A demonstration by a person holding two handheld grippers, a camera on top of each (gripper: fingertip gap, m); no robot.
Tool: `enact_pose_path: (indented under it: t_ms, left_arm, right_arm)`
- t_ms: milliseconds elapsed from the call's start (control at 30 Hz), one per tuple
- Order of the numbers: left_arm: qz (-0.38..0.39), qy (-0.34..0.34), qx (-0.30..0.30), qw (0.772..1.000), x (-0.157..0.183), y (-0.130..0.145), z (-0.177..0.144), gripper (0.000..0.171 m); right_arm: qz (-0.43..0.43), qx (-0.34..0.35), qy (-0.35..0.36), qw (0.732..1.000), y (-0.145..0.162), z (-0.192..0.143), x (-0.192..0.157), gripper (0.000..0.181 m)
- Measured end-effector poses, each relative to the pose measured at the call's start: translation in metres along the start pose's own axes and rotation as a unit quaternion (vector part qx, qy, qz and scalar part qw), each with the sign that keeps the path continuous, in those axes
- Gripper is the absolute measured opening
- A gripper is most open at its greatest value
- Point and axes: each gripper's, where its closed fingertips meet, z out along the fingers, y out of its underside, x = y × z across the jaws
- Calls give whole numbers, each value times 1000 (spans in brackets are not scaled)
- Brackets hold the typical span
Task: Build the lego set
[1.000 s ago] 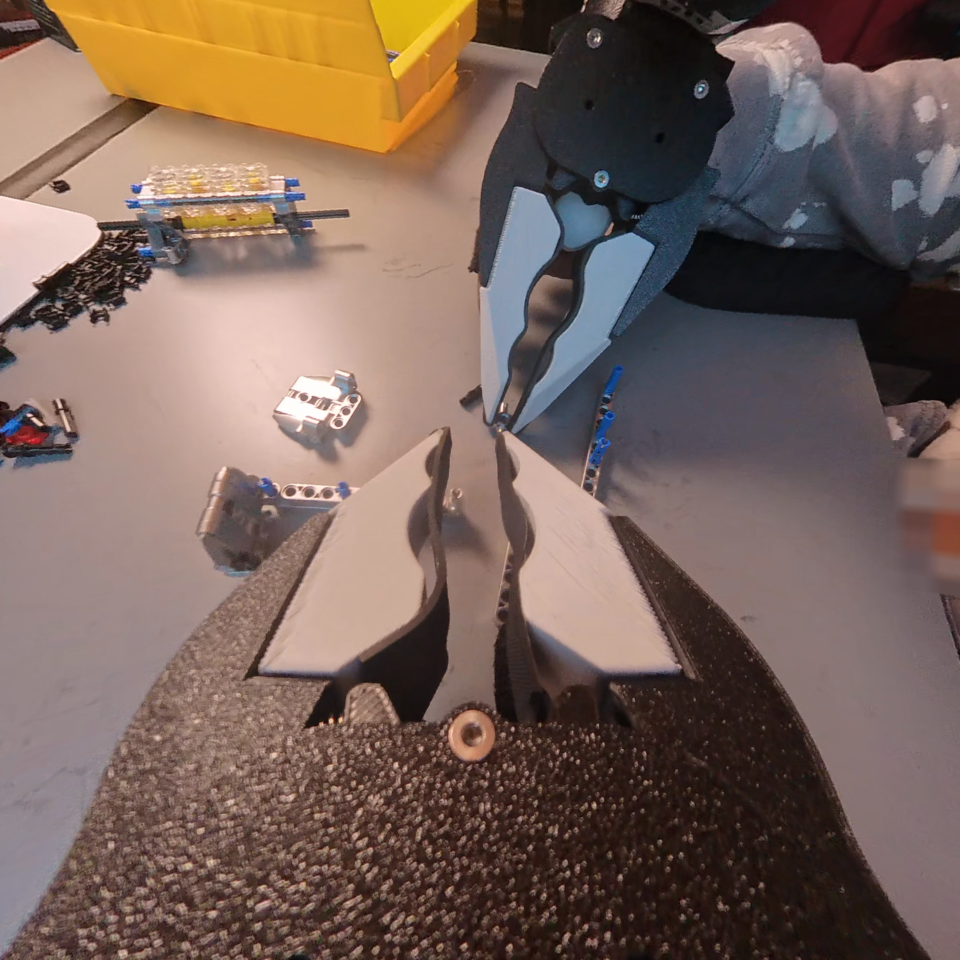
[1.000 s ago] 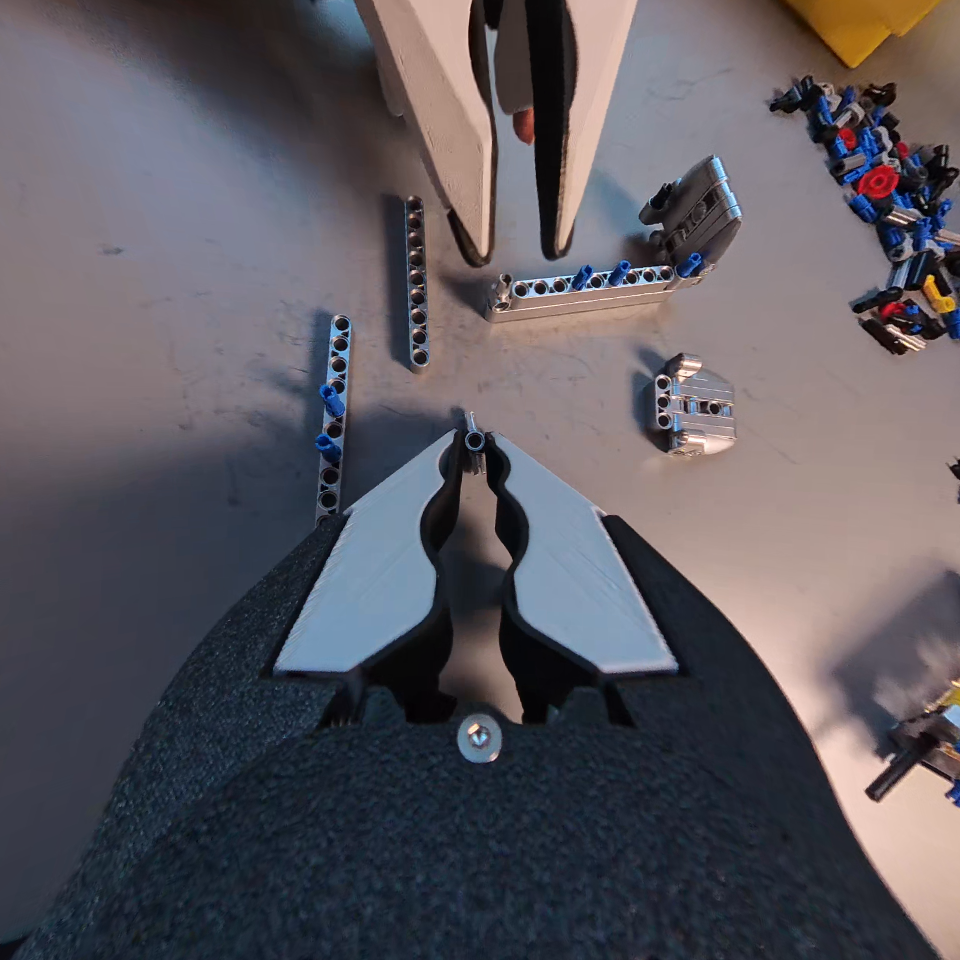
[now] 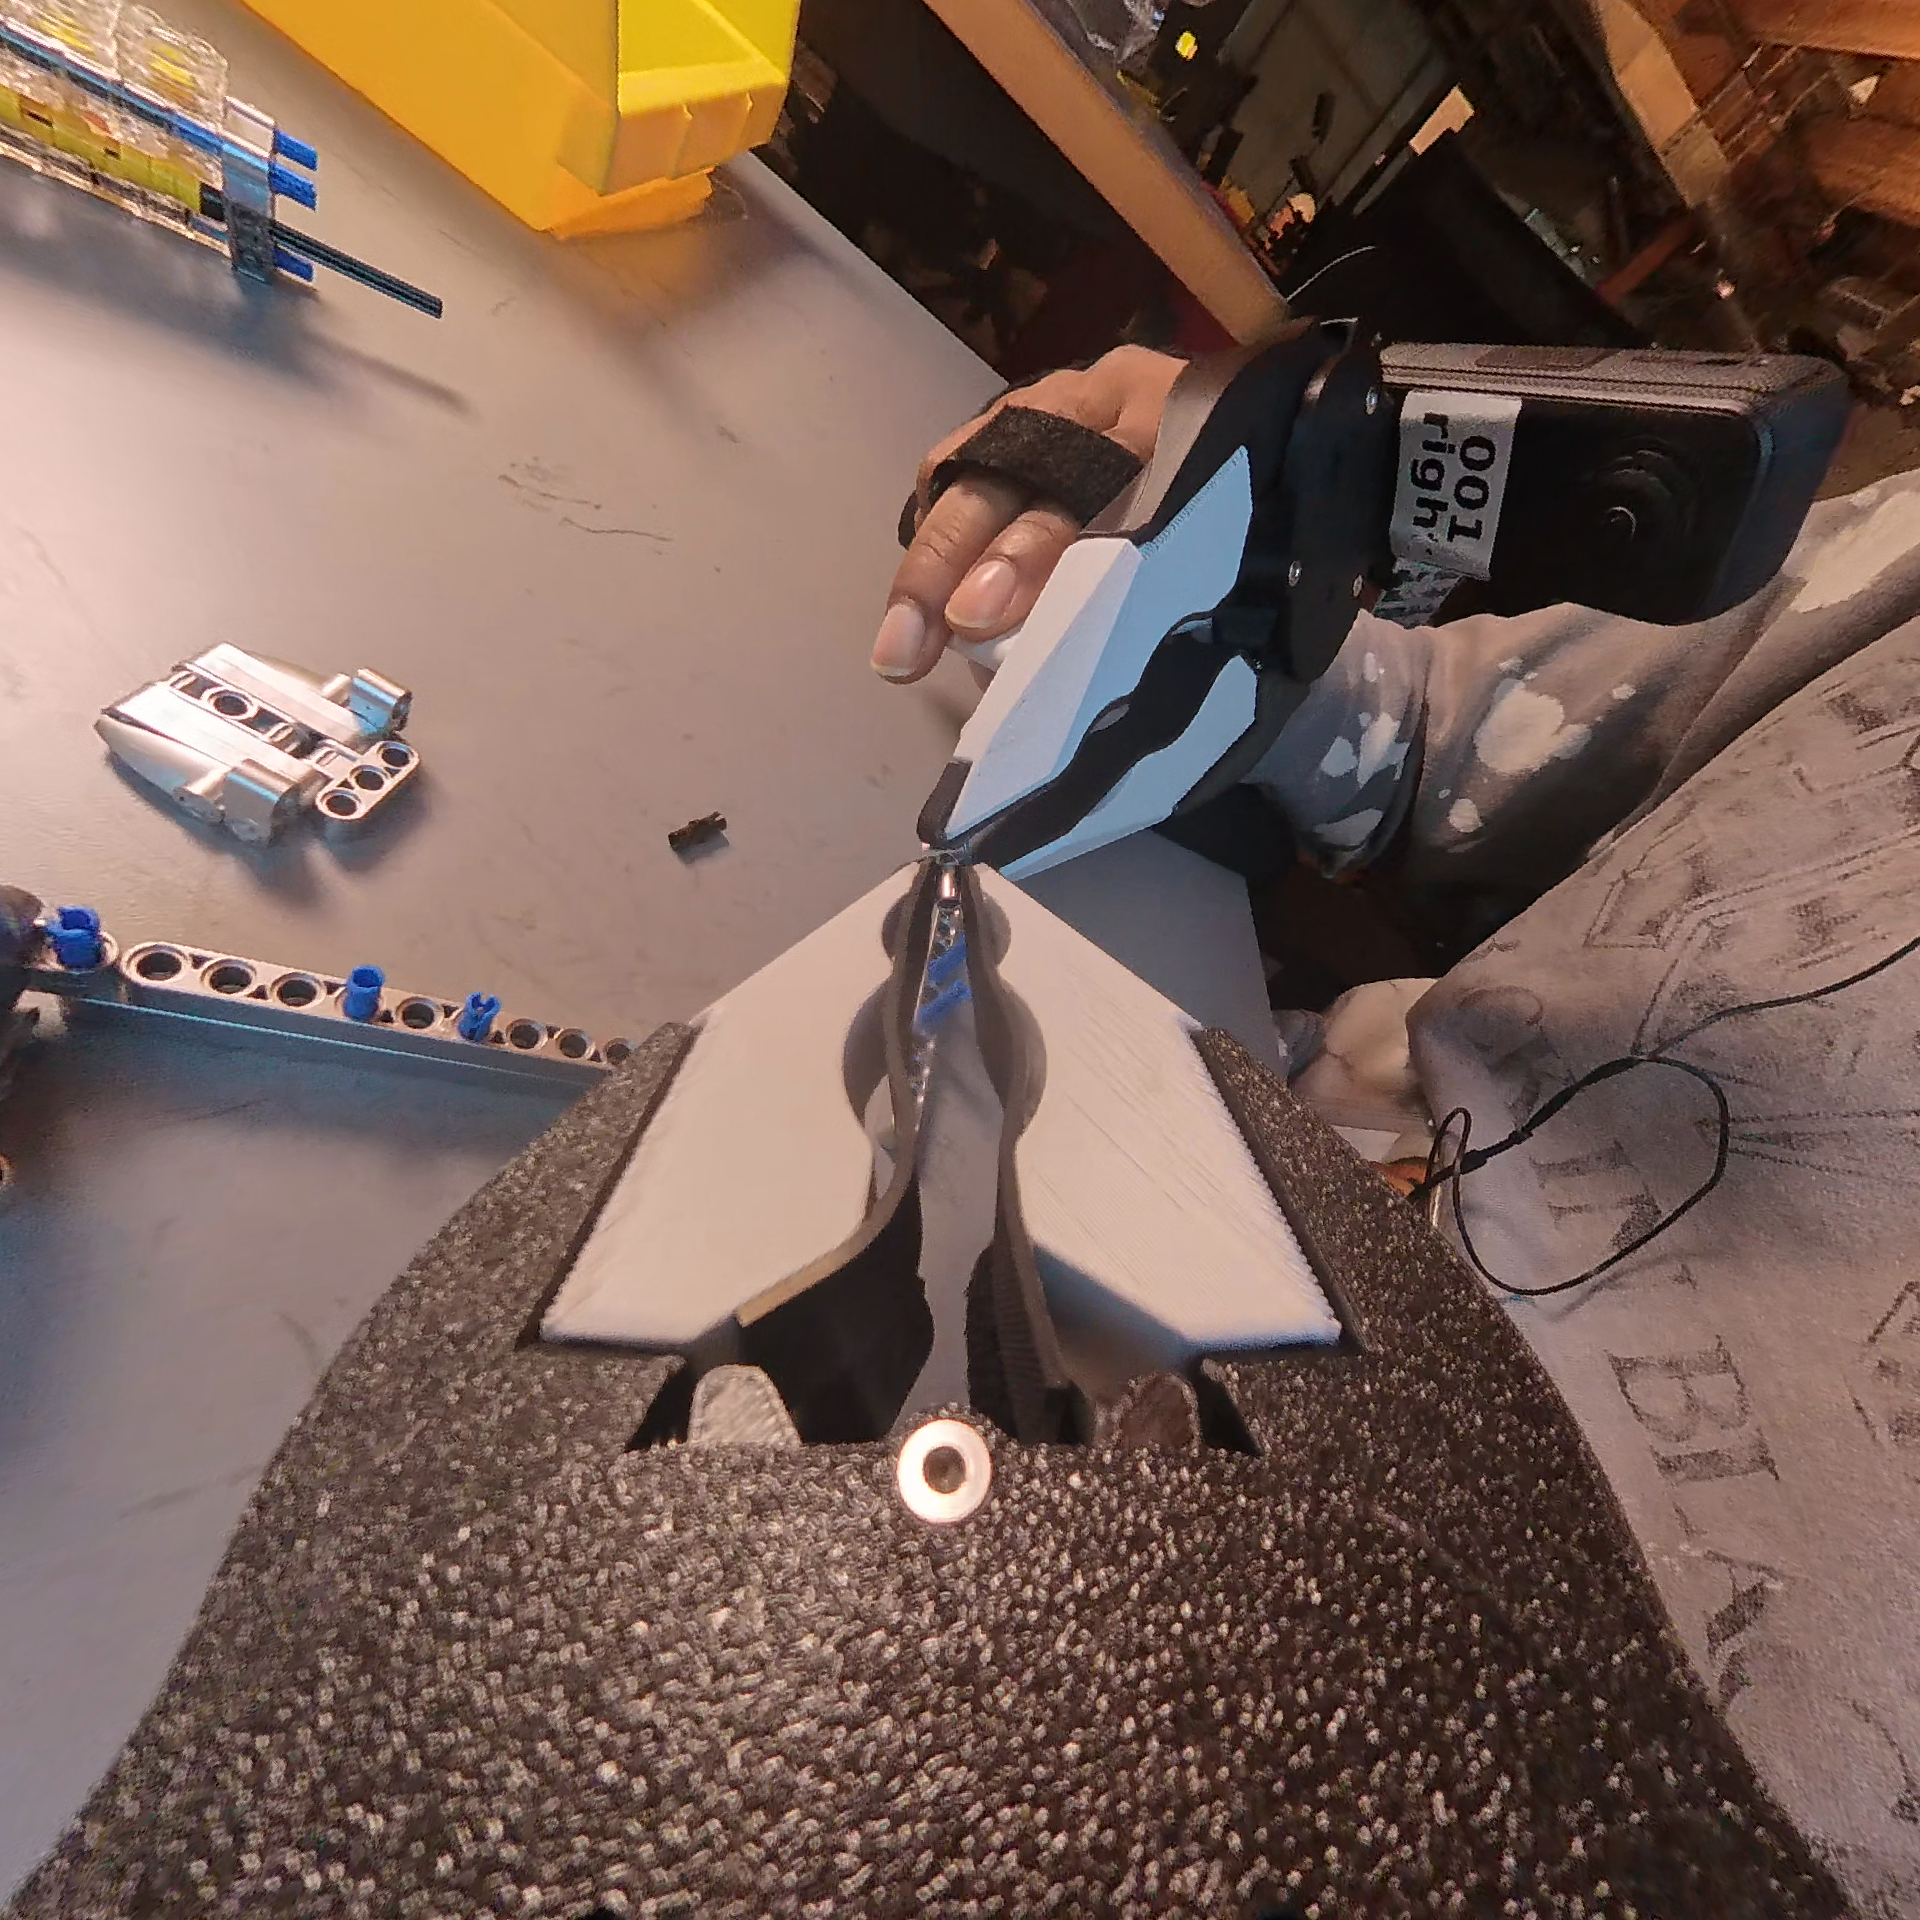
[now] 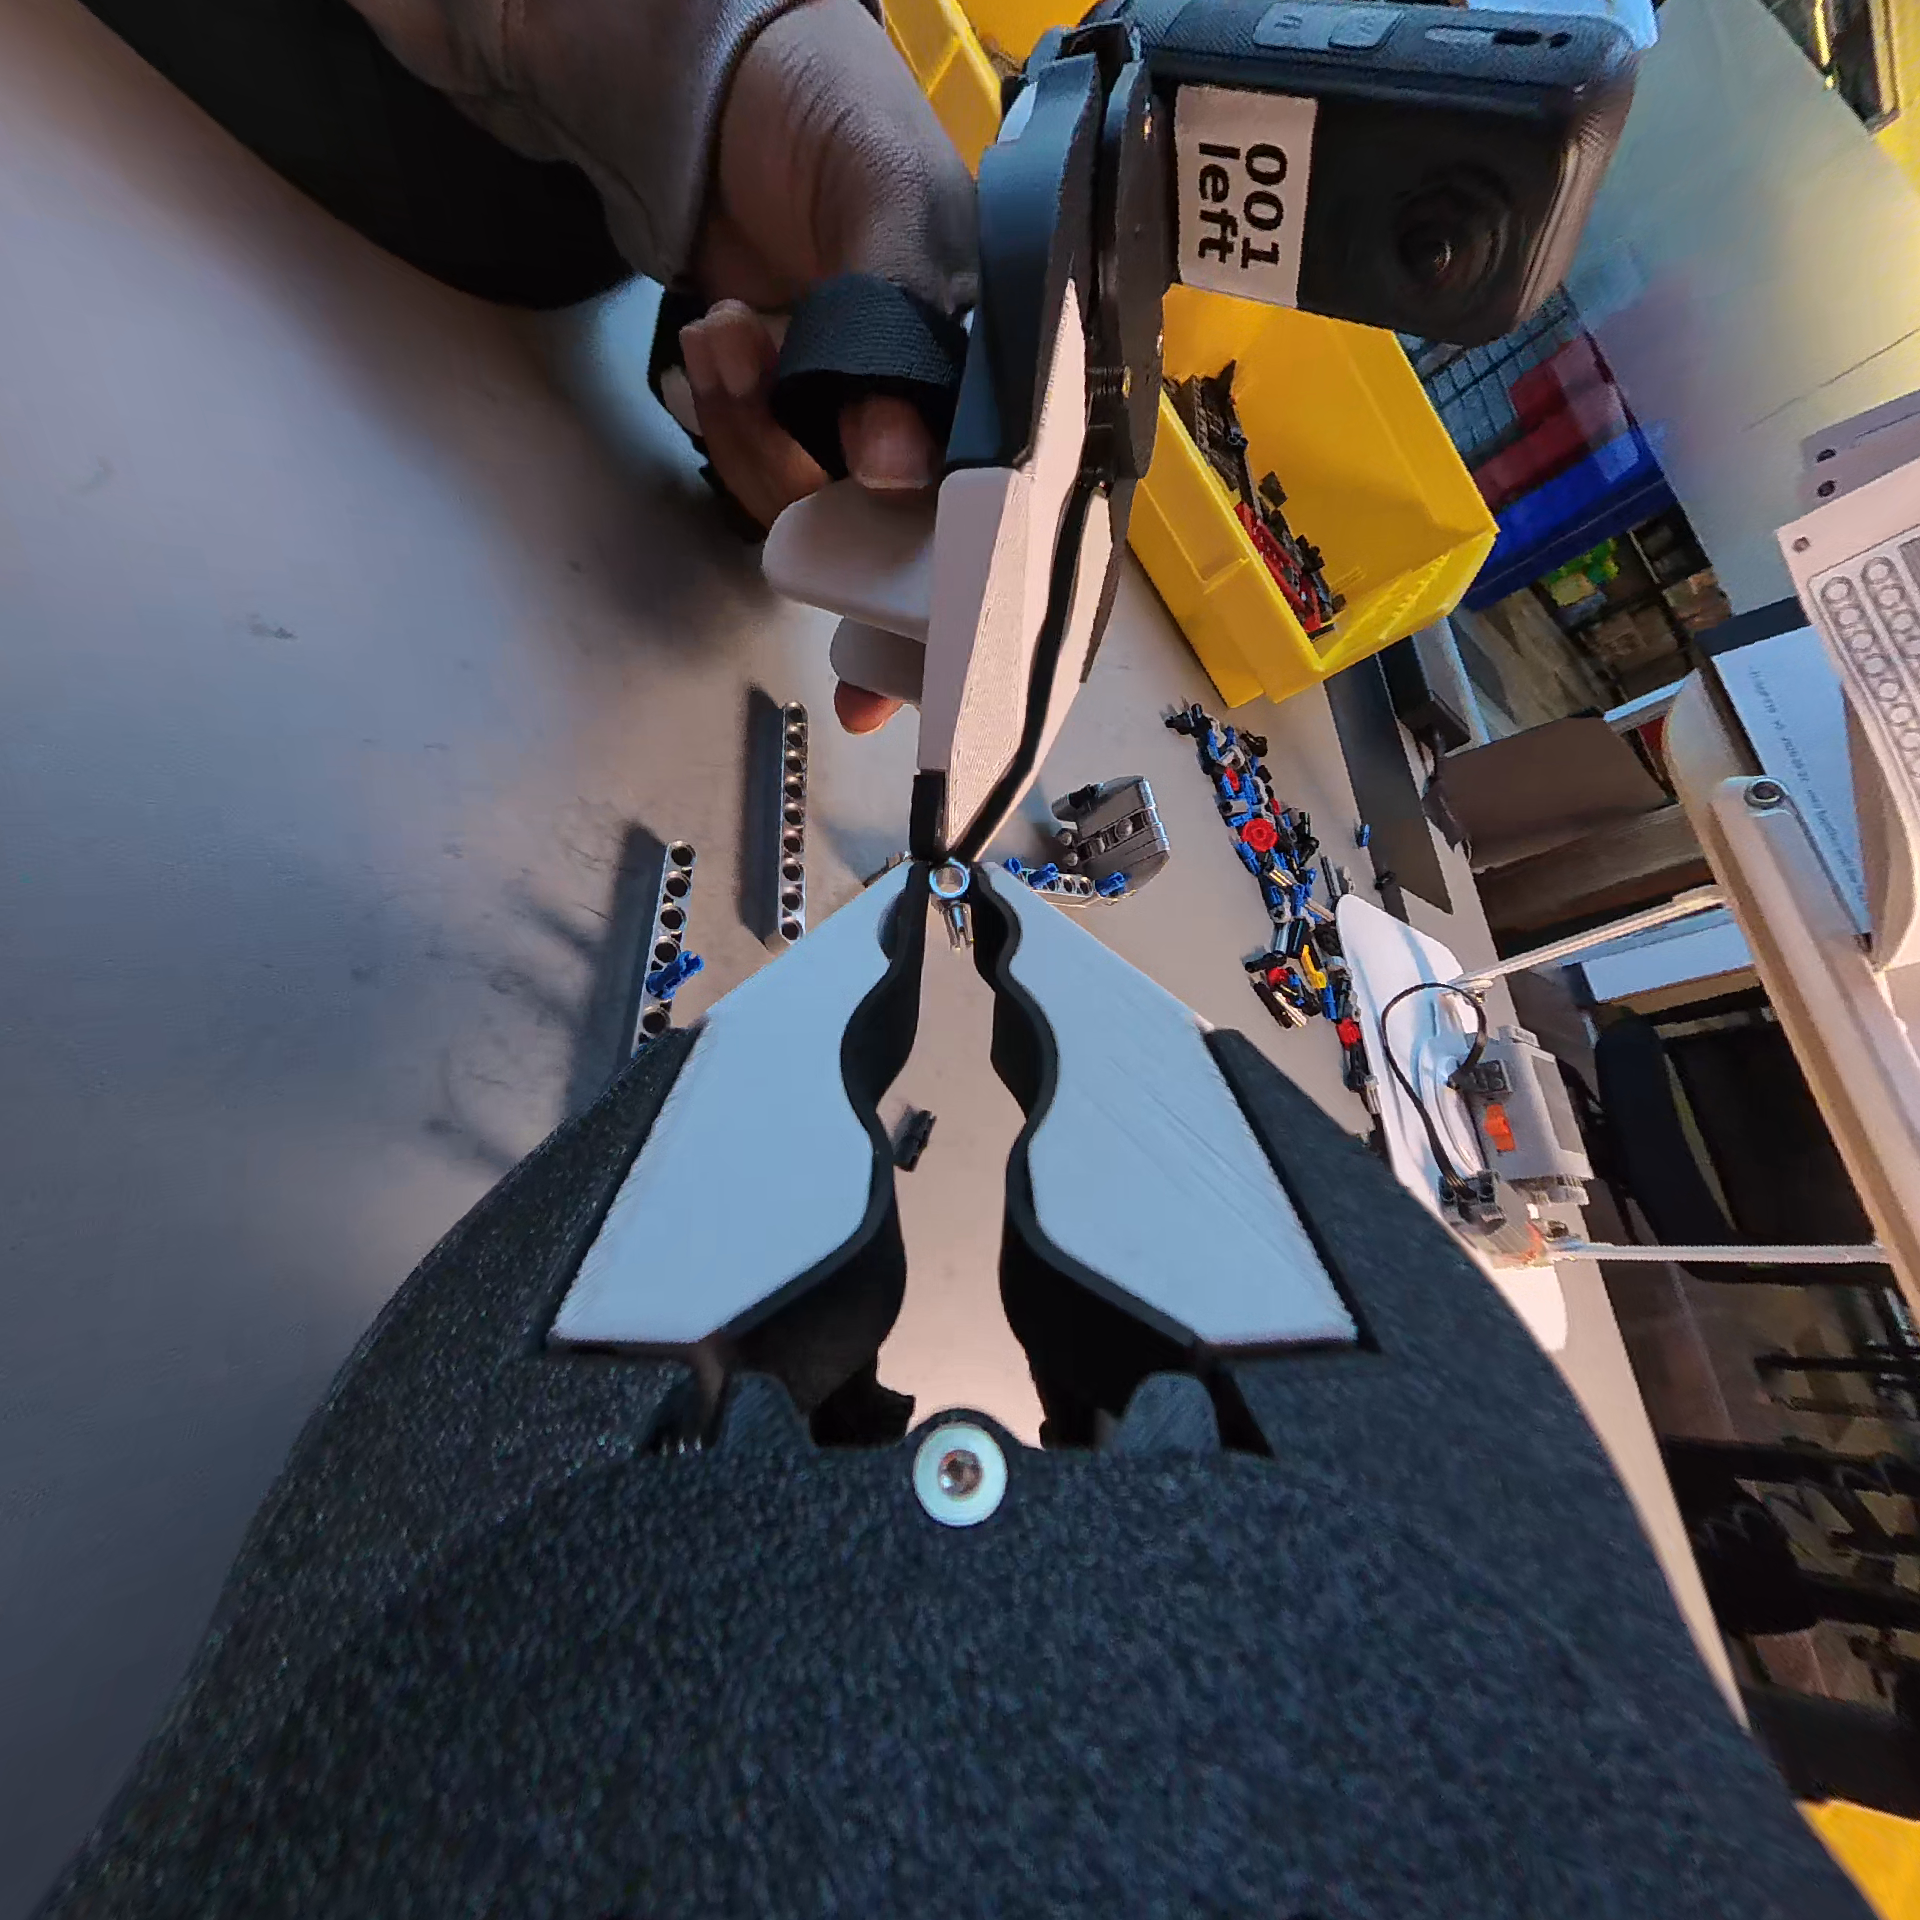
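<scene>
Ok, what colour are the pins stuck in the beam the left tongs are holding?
Blue pins in a grey beam; the left wrist view shows them best.

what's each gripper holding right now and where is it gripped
The left gripper pinches a thin grey beam with blue pins edge-on near its far end. The right gripper pinches a small grey pin by its ringed end.

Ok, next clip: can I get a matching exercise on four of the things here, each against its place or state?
Things:
1. small grey pin
2. black pin
3. yellow bin
4. long grey beam

Places or states:
A. has blue pins stuck in its holes
B. pinched at the tips of the right gripper
C. lies alone on the table, nothing attached
D. holds small dark and red parts

Pairs: 1-B, 2-C, 3-D, 4-A
</scene>
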Motion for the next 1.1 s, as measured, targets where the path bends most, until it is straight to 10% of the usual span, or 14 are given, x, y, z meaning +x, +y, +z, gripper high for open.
enact_pose_path:
  t_ms: [167,367,633,900,1100]
  left_arm:
    - [26,-38,21,999,-11,-10,-10,2]
    - [47,-78,51,995,-21,-21,-23,2]
    - [64,-102,53,991,-26,-24,-29,2]
    - [60,-126,79,987,-34,-34,-44,2]
    - [66,-130,90,985,-31,-40,-50,2]
  right_arm:
    - [164,1,-34,986,3,-20,15,9]
    - [232,-133,-276,923,22,-52,-74,0]
    - [177,-252,-201,930,74,-20,-39,0]
    - [212,-235,-138,938,57,0,-13,30]
    - [243,-127,-187,943,-17,7,-66,39]
